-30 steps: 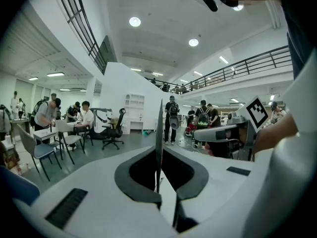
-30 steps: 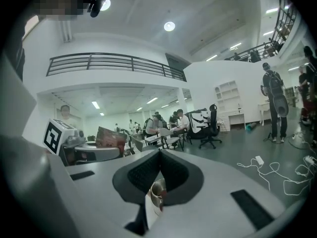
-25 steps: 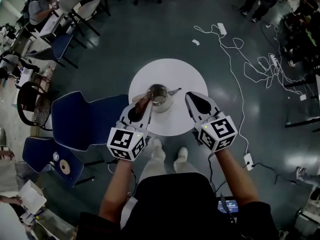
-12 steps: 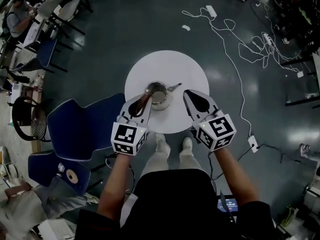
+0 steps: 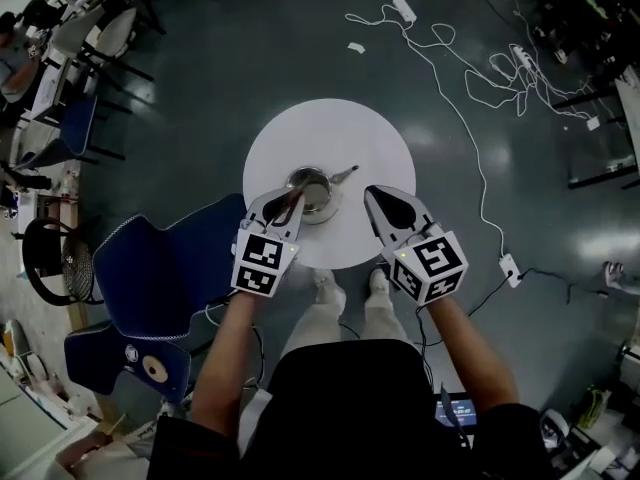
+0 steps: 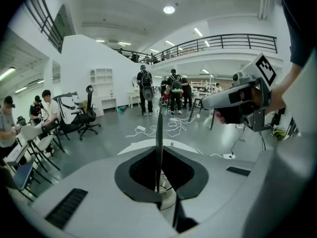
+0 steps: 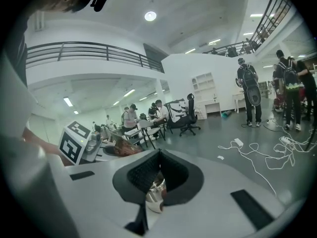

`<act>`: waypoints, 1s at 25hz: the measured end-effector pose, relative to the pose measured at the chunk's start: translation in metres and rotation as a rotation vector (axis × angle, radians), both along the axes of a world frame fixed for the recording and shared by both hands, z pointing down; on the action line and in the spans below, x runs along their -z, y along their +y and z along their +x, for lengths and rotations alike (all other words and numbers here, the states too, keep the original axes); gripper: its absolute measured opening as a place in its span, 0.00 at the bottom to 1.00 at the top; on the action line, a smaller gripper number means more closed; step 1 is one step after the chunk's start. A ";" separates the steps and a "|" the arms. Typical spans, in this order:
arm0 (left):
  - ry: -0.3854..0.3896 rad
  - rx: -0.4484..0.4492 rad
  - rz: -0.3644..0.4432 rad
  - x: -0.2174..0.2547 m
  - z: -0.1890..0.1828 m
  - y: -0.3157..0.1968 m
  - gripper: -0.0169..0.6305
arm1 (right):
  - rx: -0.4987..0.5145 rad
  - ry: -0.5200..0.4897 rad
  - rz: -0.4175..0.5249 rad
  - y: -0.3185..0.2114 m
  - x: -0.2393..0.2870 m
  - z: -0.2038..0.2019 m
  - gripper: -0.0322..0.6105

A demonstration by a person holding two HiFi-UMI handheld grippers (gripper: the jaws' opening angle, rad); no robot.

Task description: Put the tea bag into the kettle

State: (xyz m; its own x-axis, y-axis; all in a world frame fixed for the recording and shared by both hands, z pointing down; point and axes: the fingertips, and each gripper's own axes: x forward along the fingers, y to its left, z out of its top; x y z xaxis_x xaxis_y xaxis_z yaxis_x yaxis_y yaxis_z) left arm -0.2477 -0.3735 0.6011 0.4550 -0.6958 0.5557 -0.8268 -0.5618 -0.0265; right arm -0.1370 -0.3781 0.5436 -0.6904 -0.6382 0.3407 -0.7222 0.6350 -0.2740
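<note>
Tea bag [image 5: 289,205] in left tongs [image 5: 285,208] by kettle [image 5: 315,190]

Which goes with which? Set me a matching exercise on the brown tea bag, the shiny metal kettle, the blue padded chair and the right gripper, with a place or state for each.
Things:
1. brown tea bag
2. shiny metal kettle
3. blue padded chair
4. right gripper

Places or states:
A. stands on the round white table
B. jaws together, nothing between them
C. on the floor beside the table
D. pinched in the left gripper

Pairs: 1-D, 2-A, 3-C, 4-B
</note>
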 end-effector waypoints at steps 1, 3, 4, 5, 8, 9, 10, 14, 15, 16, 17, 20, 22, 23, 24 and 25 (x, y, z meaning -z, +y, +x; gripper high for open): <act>-0.017 -0.020 -0.001 -0.003 0.002 -0.001 0.07 | -0.003 0.003 -0.003 0.002 -0.002 0.001 0.08; -0.052 -0.056 -0.003 -0.010 0.006 -0.004 0.07 | -0.012 0.008 -0.009 0.004 -0.004 0.005 0.08; -0.070 -0.072 -0.006 -0.013 0.008 -0.006 0.07 | -0.016 0.010 -0.011 0.005 -0.005 0.007 0.08; -0.085 -0.087 -0.010 -0.017 0.010 -0.008 0.07 | -0.019 0.011 -0.012 0.006 -0.007 0.008 0.08; -0.142 -0.131 -0.022 -0.028 0.012 -0.009 0.07 | -0.025 0.014 -0.019 0.010 -0.010 0.008 0.08; -0.166 -0.145 -0.026 -0.031 0.013 -0.009 0.07 | -0.025 0.015 -0.021 0.011 -0.011 0.008 0.08; -0.189 -0.158 -0.032 -0.035 0.013 -0.009 0.07 | -0.025 0.016 -0.022 0.011 -0.012 0.007 0.08; -0.273 -0.184 -0.099 -0.051 0.014 -0.010 0.07 | -0.027 0.016 -0.028 0.010 -0.015 0.009 0.08; -0.294 -0.193 -0.112 -0.055 0.016 -0.010 0.07 | -0.026 0.016 -0.029 0.011 -0.016 0.010 0.08; -0.313 -0.203 -0.124 -0.060 0.017 -0.010 0.07 | -0.025 0.015 -0.031 0.012 -0.018 0.010 0.08; -0.331 -0.213 -0.135 -0.064 0.018 -0.009 0.07 | -0.023 0.016 -0.033 0.013 -0.020 0.010 0.08; -0.370 -0.237 -0.149 -0.071 0.019 -0.010 0.07 | -0.019 0.018 -0.037 0.013 -0.022 0.008 0.08; -0.383 -0.249 -0.155 -0.075 0.020 -0.010 0.07 | -0.020 0.019 -0.037 0.014 -0.023 0.009 0.08; -0.389 -0.252 -0.156 -0.077 0.021 -0.010 0.07 | -0.020 0.020 -0.037 0.014 -0.023 0.008 0.08; -0.396 -0.254 -0.156 -0.078 0.020 -0.010 0.07 | -0.020 0.020 -0.037 0.015 -0.023 0.008 0.08; -0.405 -0.255 -0.154 -0.078 0.020 -0.011 0.07 | -0.021 0.021 -0.037 0.015 -0.022 0.008 0.08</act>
State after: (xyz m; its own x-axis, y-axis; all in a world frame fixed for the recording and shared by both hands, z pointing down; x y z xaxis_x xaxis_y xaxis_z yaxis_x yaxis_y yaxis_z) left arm -0.2274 -0.3842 0.6794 0.3269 -0.4867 0.8101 -0.6030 -0.7675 -0.2178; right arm -0.1287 -0.3629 0.5661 -0.6697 -0.6390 0.3784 -0.7409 0.6097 -0.2817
